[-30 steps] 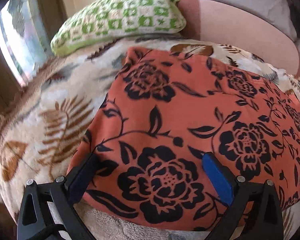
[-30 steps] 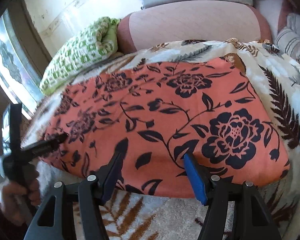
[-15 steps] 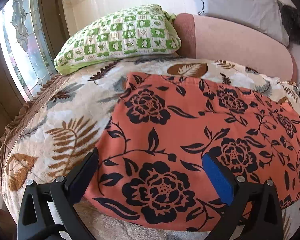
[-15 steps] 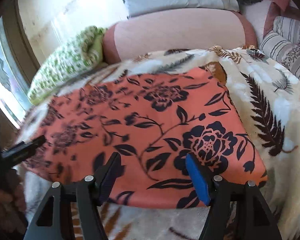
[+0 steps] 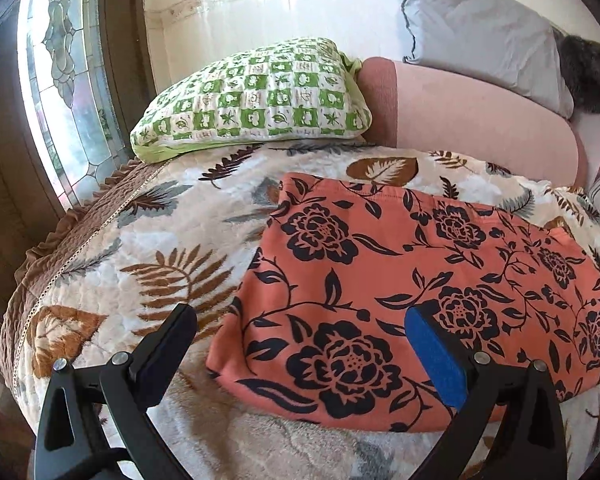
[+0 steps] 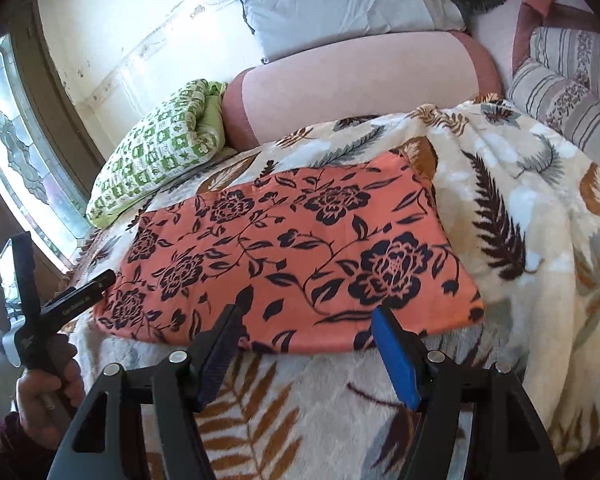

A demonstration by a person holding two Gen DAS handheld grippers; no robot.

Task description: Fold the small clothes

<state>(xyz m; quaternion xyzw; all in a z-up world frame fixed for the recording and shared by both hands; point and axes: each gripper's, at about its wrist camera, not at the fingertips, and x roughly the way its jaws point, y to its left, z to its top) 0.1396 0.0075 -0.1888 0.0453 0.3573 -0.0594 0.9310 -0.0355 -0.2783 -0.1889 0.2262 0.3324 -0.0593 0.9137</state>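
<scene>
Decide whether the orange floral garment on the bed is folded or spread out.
Folded, it seems: the orange floral garment lies flat as a neat rectangle, its near edge thick and rounded like a fold. Layers inside cannot be seen.

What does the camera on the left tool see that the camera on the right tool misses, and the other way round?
Only the left view shows the quilt's brown ruffled edge at the bed's side. Only the right view shows the striped cushion and the person's hand gripping the left tool. Both share the orange flowered garment lying flat on the leaf-print quilt, the green checked pillow, the pink bolster, the grey pillow and the stained-glass window.
</scene>
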